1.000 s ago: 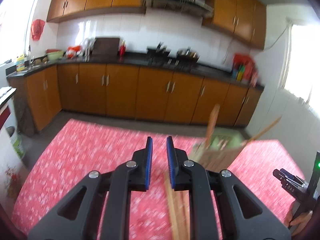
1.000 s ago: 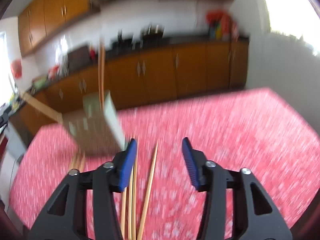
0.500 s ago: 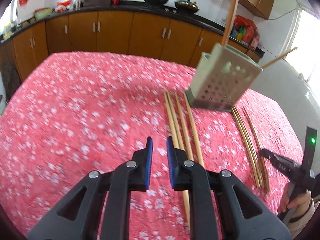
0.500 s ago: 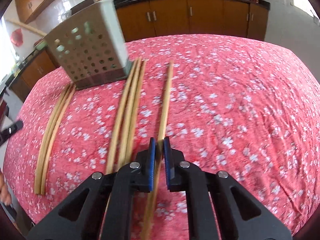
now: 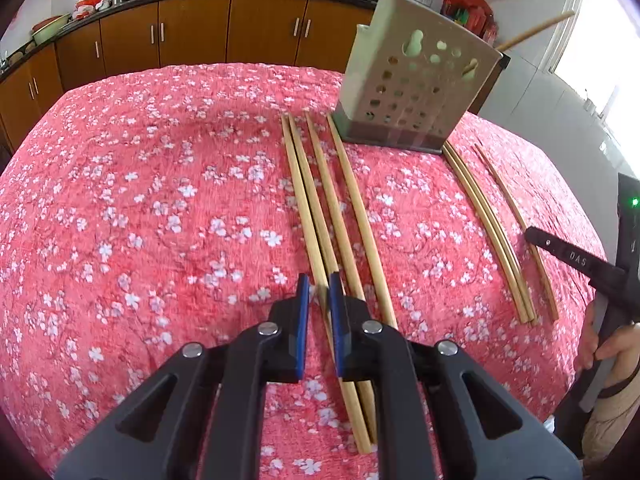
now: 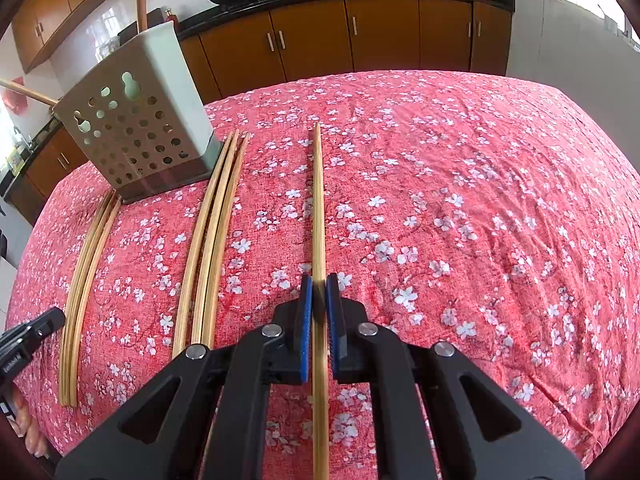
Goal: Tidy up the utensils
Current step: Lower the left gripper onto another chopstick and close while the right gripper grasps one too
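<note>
The near end of the chopstick (image 6: 319,208) between the right tool's (image 6: 319,300) pads is cut off by the bottom edge. In the left view, part of a chopstick (image 5: 305,200) is hidden behind the left tool (image 5: 318,300), and whether it is pinched cannot be told. Two handles (image 5: 534,32) rising from the holder (image 5: 416,92) are cut short, one by the top edge. What else is inside the holder cannot be made out through its holes. The items (image 5: 464,8) on the far counter are too small to identify.
</note>
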Demonstrator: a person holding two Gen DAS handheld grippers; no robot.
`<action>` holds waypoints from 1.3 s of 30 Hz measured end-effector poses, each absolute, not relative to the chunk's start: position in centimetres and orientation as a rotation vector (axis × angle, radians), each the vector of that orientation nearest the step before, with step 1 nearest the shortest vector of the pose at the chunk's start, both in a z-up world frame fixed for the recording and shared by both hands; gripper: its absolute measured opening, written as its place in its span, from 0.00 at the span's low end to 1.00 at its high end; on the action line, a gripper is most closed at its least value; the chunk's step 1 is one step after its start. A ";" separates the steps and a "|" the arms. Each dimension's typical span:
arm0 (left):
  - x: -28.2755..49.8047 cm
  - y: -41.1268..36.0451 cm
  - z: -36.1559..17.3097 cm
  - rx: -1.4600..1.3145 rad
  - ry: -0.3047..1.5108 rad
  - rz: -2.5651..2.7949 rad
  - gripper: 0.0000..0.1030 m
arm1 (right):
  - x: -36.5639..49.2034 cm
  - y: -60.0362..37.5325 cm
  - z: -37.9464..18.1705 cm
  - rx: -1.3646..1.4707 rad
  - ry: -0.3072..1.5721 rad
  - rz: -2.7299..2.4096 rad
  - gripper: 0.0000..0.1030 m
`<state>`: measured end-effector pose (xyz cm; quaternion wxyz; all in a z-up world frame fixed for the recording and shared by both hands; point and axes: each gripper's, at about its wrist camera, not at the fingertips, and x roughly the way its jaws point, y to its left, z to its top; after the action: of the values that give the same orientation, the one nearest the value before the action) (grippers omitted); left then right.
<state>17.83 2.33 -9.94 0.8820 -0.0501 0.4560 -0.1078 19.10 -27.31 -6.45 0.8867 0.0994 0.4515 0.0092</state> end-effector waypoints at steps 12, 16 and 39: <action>18.1 2.0 -9.9 -0.023 0.953 -0.168 0.12 | 18.6 -26.6 -6.3 0.145 0.929 0.020 0.08; 18.1 1.5 -10.3 0.008 0.975 -0.152 0.12 | 18.3 -26.6 -6.2 0.157 0.938 0.038 0.08; 24.2 6.3 -10.8 -0.107 0.894 -0.092 0.09 | 21.6 -27.1 -6.4 0.134 0.895 0.016 0.08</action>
<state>24.20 6.33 -10.82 0.8993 -0.0518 0.4320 -0.0444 21.60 -27.12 -6.44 0.8993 0.0650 0.4324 0.0077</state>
